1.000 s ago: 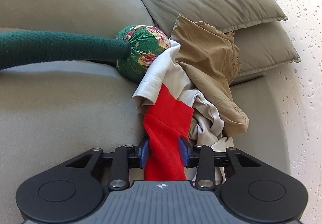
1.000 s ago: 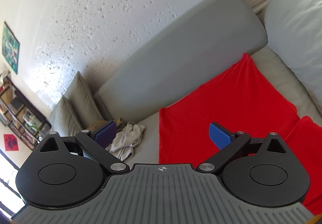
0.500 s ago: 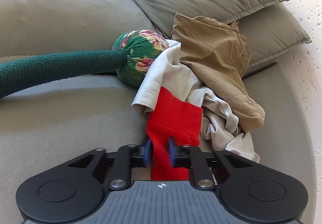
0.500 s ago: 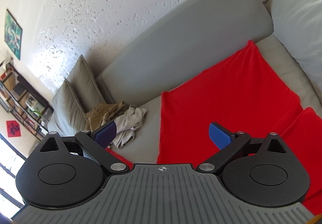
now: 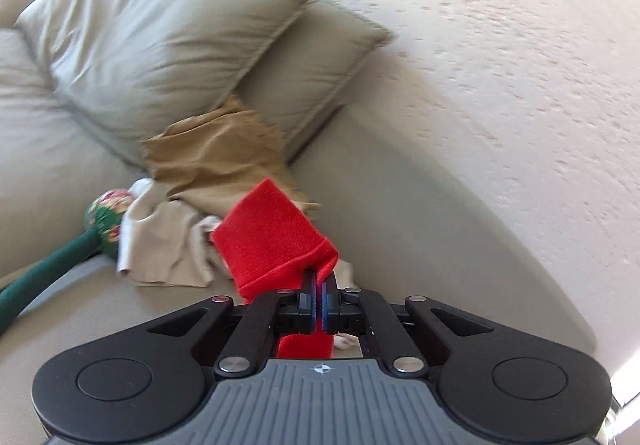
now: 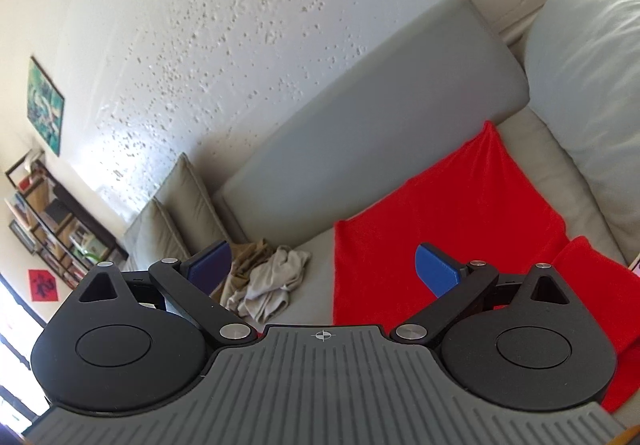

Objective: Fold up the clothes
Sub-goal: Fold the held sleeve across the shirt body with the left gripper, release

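1. Now your left gripper (image 5: pixel 319 295) is clenched on a fold of the red garment (image 5: pixel 272 233), which hangs off the pads above the sofa seat (image 5: pixel 60 181).
2. Your right gripper (image 6: pixel 324 265) is released, its blue pads (image 6: pixel 436 269) wide apart and holding nothing.
3. Most of the red cloth lies spread flat on the seat, right of the right gripper.
4. Beyond the left gripper, a crumpled beige garment (image 5: pixel 168 245) and a tan one (image 5: pixel 216 157) are heaped against two olive cushions (image 5: pixel 152 41).
5. A floral ball on a green cord (image 5: pixel 106 219) touches the heap's left side.
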The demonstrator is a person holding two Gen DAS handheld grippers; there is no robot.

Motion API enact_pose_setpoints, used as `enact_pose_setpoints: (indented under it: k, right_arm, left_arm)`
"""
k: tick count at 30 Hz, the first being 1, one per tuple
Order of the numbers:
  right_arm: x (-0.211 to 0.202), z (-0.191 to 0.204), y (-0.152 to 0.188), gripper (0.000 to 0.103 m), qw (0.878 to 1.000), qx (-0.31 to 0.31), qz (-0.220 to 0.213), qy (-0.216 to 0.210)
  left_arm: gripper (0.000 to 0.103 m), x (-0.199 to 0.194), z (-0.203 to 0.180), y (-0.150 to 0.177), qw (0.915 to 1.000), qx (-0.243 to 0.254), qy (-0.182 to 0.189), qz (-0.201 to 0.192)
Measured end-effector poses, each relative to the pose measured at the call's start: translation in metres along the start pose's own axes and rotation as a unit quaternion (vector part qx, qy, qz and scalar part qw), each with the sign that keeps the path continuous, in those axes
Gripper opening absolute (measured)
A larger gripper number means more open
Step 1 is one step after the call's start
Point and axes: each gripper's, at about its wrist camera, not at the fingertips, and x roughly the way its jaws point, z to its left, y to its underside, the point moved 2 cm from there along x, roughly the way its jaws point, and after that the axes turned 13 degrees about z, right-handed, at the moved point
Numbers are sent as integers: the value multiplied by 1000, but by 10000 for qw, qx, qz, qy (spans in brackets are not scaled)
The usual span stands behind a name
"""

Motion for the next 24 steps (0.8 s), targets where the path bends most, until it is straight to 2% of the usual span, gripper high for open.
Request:
enact_pose_setpoints:
  k: [2, 5, 8, 11, 12, 15, 17, 19, 20, 21, 22, 23, 24]
  right_arm:
    - [-20, -5, 2, 99, 9999, 71, -150, -11]
    - [-53, -16, 4, 99, 9994, 68, -339, 90]
    - [-82, -32, 5, 99, 9988, 56, -405, 270]
    - [-107, -54, 8, 99, 9979, 146, -420, 469]
    - [-114, -63, 10, 99, 9976, 226, -406, 512]
    - [-126, -86, 18, 99, 9960, 558, -366, 593]
    - [-129, -98, 22, 99, 9945, 743, -295, 676]
    - [-128, -101, 24, 99, 9946, 743, -146, 709]
    - [-127, -102, 25, 99, 9947, 719, -58, 730]
    - [-126, -103, 27, 99, 9947, 694, 31, 751]
    - [-125, -105, 28, 99, 9947, 663, 48, 790]
    - [-125, -106, 30, 99, 9945, 632, 63, 828]
    - [-124, -107, 32, 99, 9944, 600, 78, 867]
  left_arm:
    - [0, -20, -47, 10, 9981, 539, 290, -107]
    - [0, -49, -110, 42, 9896, 1277, 637, -209]
    - [0, -58, -165, 106, 9749, 2158, 491, -243]
    - [0, -66, -219, 170, 9532, 2992, 347, -264]
    - [0, -65, -231, 198, 9511, 3066, 333, -187]
    - [0, -42, -264, 275, 9462, 3225, 173, 175]
    - [2, -19, -280, 327, 9364, 3419, 81, 783]
    - [19, -6, -288, 373, 9141, 3765, -37, 1507]
    - [20, -1, -291, 395, 9009, 3933, -76, 1835]
    - [24, -6, -290, 408, 8898, 4117, 5, 1967]
    - [28, -14, -288, 415, 8825, 4244, 122, 2024]
    - [32, -24, -283, 417, 8793, 4287, 238, 2060]
    - [43, -33, -277, 413, 8819, 4208, 295, 2104]
